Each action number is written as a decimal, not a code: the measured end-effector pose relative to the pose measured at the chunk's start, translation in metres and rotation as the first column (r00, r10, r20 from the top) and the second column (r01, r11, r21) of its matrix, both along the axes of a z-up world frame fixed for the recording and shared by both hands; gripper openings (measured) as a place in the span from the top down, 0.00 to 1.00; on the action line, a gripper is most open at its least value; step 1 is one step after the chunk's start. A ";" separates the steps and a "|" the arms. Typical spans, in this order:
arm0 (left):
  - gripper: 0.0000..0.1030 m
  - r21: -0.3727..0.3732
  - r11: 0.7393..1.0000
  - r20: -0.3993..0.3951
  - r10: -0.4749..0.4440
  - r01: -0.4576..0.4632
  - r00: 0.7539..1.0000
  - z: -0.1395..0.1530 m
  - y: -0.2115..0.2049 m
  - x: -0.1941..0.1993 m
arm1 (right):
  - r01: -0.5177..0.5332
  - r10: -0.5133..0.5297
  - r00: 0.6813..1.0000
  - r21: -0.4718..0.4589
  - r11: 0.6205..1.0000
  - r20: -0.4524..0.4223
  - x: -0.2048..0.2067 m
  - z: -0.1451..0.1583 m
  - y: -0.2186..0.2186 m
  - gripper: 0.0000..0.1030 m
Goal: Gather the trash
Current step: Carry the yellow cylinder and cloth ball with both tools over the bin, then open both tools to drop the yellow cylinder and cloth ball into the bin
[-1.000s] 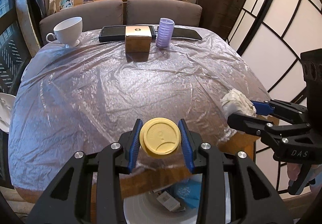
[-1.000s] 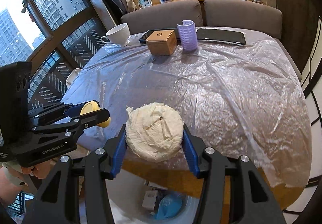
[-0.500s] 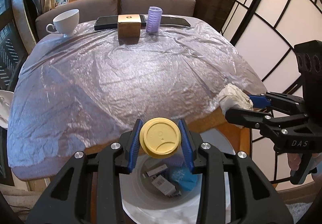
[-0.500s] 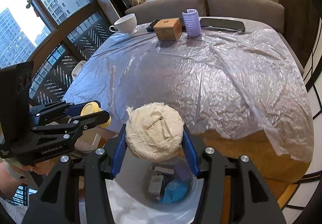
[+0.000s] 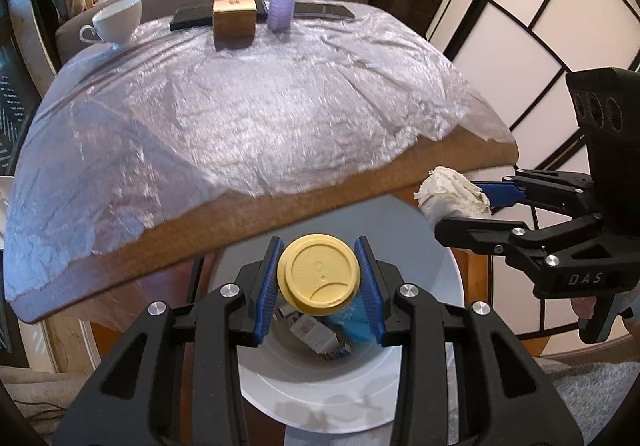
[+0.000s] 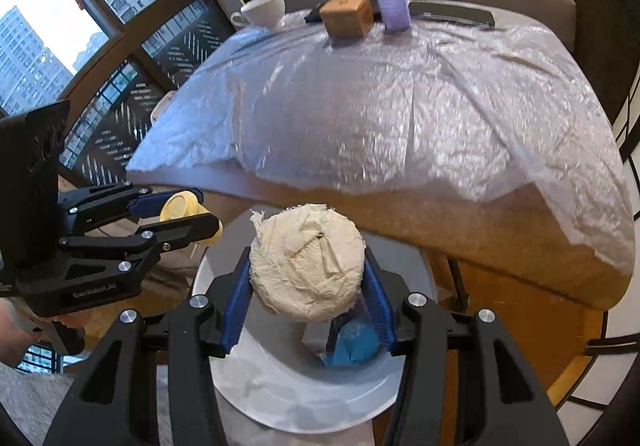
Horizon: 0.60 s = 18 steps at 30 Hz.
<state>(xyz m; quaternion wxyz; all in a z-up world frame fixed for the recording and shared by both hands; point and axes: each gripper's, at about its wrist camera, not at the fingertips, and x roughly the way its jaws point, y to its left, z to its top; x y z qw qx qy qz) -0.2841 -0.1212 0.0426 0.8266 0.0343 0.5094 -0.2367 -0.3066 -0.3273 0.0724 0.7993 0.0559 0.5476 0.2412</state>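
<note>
Left gripper [image 5: 319, 278] pinches a yellow cup lid [image 5: 318, 273], its embossed flat face turned toward the camera, edges against both blue pads. Right gripper [image 6: 307, 276] clamps a crumpled cream paper wad [image 6: 307, 260], roundish, with no clear long axis. Both hang over a white-lined trash bin [image 5: 320, 402] holding blue and grey litter, just off the wooden table [image 5: 320, 201] edge. Clear plastic sheeting [image 5: 240, 113] covers the tabletop; a sofa stands beyond.

The bin [image 5: 352, 398] mouth lay open below both claws — the worktop [image 5: 320, 189] edge barred twelve o'clock.
</note>
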 end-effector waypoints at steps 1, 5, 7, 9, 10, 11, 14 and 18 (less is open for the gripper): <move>0.63 0.003 1.000 -0.007 -0.002 0.002 1.000 -0.002 0.000 -0.001 | 0.000 0.000 1.000 -0.001 1.000 -0.014 -0.002 -0.004 0.000 0.51; 0.63 0.011 1.000 -0.036 -0.008 0.008 0.999 -0.013 -0.002 -0.006 | -0.001 0.001 0.999 -0.006 1.000 -0.038 -0.004 -0.013 -0.001 0.51; 0.63 0.016 1.000 -0.047 -0.010 0.010 0.999 -0.018 -0.002 -0.007 | -0.003 0.002 0.999 -0.010 1.000 -0.050 -0.006 -0.017 -0.001 0.51; 0.63 0.022 1.000 -0.058 -0.012 0.013 0.998 -0.023 -0.002 -0.008 | -0.007 0.006 0.998 -0.017 1.000 -0.061 -0.008 -0.023 0.000 0.51; 0.63 0.025 1.000 -0.062 -0.013 0.015 0.998 -0.025 -0.003 -0.009 | -0.009 0.008 0.998 -0.020 1.000 -0.065 -0.008 -0.024 0.001 0.51; 0.63 0.028 0.999 -0.066 -0.013 0.015 0.998 -0.027 -0.003 -0.009 | -0.013 0.011 0.997 -0.025 1.000 -0.070 -0.008 -0.027 0.001 0.51; 0.63 0.039 0.999 -0.082 -0.014 0.017 0.997 -0.035 -0.003 -0.010 | -0.021 0.019 0.996 -0.032 0.999 -0.087 -0.009 -0.033 0.002 0.51; 0.63 0.057 0.998 -0.102 -0.014 0.020 0.995 -0.046 -0.004 -0.010 | -0.035 0.030 0.993 -0.042 0.998 -0.113 -0.010 -0.045 0.004 0.51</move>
